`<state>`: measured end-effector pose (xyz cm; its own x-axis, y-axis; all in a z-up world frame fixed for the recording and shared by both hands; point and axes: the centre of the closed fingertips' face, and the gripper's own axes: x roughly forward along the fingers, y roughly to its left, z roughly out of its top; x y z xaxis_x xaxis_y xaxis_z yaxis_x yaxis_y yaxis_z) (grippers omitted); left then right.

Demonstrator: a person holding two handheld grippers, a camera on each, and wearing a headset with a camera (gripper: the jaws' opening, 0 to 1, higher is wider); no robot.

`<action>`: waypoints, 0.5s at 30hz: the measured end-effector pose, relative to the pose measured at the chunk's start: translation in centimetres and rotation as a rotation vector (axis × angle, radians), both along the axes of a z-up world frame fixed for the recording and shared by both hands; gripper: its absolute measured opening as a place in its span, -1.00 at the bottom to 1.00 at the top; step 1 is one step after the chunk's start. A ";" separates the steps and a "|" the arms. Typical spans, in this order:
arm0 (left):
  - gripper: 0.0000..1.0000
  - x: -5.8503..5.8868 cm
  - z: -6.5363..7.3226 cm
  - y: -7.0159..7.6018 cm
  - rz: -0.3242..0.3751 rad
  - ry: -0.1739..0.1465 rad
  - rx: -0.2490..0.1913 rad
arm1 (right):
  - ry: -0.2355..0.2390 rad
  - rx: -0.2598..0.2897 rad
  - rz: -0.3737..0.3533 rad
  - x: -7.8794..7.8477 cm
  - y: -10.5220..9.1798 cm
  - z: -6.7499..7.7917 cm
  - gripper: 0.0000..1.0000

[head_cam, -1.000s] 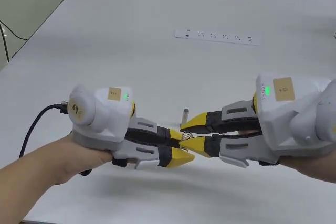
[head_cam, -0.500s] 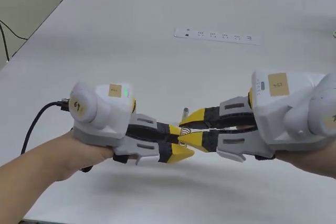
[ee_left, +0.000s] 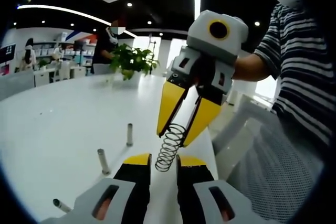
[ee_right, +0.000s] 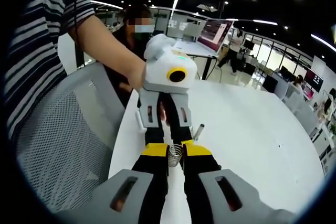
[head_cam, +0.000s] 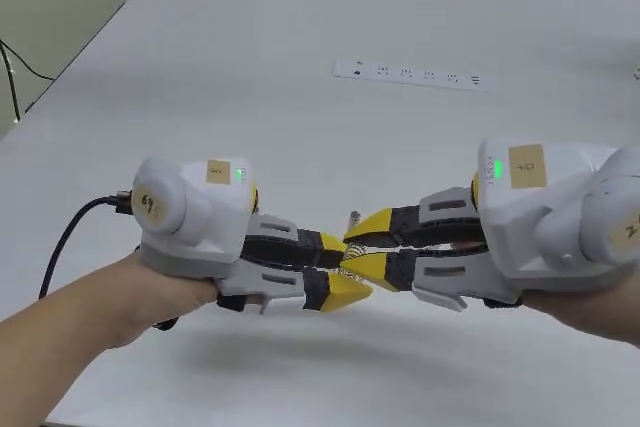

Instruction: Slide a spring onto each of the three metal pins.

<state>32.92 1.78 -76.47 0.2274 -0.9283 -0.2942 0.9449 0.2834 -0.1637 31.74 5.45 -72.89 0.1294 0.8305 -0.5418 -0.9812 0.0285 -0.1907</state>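
Big white table (head_cam: 300, 27), nothing much on it up front. The left gripper (ee_left: 164, 162) and right gripper (ee_right: 176, 151) meet nose to nose above its near edge. As far as I can tell both are clenched on the same thing, the left on one end and the right on the other.

The three pins (ee_left: 129, 135) stand upright on the table just past the tips, all bare, so I'd say none of the three is done yet.

The spring (ee_left: 169, 148) is up in the air, stretched between the two sets of jaws and touching neither the table nor a pin.

Looks like a hand-over to me. I'd loosen one side fully before moving apart, or the coil gets yanked. The keeper should hold it near one end with the other end free, line it up with a pin, then bring it straight down.
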 end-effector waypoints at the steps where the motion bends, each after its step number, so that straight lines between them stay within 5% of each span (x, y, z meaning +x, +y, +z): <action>1: -0.75 0.0 -0.1 0.1 0.003 0.001 0.003 | 0.001 0.000 -0.001 0.0 0.0 0.0 -0.87; 15: -0.45 0.5 -0.1 0.8 0.049 0.006 -0.002 | -0.016 -0.001 -0.007 0.3 -0.2 0.2 -0.87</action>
<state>33.46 2.57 -76.62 0.2710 -0.9167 -0.2937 0.9290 0.3289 -0.1696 32.08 5.27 -72.68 0.1438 0.8287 -0.5409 -0.9779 0.0353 -0.2059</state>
